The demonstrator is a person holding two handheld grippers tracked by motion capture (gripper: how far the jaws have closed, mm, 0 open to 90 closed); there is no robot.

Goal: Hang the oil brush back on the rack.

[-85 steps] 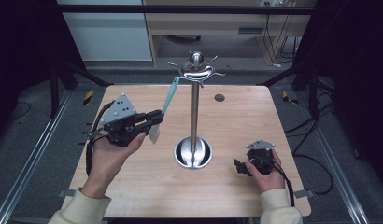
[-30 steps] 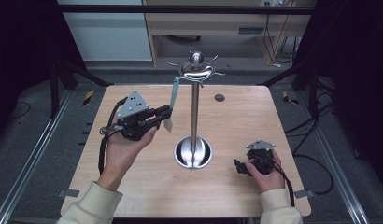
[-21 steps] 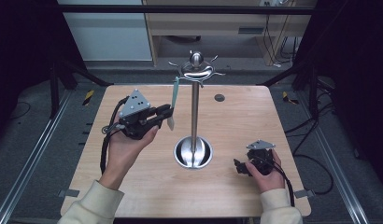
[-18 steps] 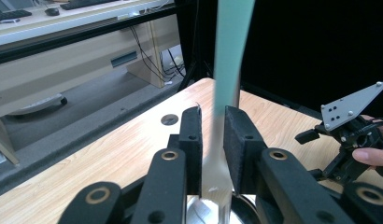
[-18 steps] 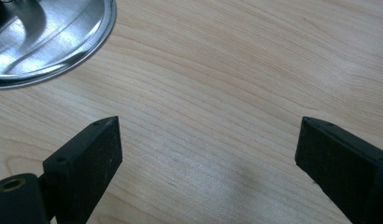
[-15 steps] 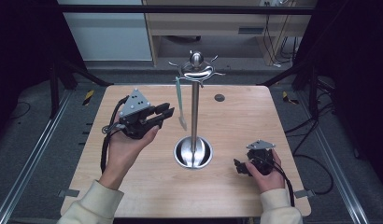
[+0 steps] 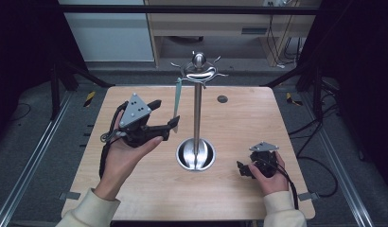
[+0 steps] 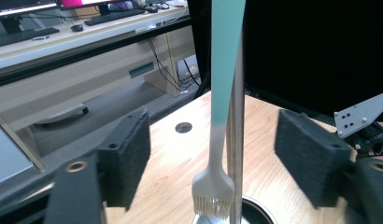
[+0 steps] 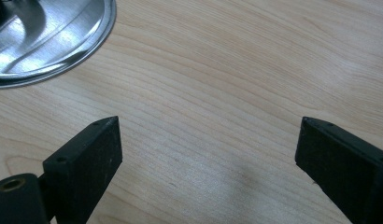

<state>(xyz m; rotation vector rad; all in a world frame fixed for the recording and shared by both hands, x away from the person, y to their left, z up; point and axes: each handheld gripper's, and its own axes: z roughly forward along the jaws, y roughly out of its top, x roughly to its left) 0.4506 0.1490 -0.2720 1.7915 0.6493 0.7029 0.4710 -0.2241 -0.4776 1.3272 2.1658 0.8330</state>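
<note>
Left gripper (image 8: 213, 182): jaws just opened wide, pads clear of brush (image 8: 216, 154). Brush hangs upright between jaws, bristles down, just beside stand pole (image 8: 235, 140). Right gripper (image 9: 206, 163): jaws wide apart, nothing between, bare desk (image 9: 227, 93) ahead; stand base (image 9: 45, 37) beyond left jaw.

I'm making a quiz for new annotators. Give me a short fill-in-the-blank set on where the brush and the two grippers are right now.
1. The brush hangs from the top of the metal stand with its bristles pointing ____.
2. The left gripper has its jaws ____, one on either side of the brush without pressing on it.
3. The right gripper is over bare ____ tabletop, with nothing between its jaws.
4. The stand's round base is made of shiny ____.

Missing words: down; open; wooden; metal
</note>
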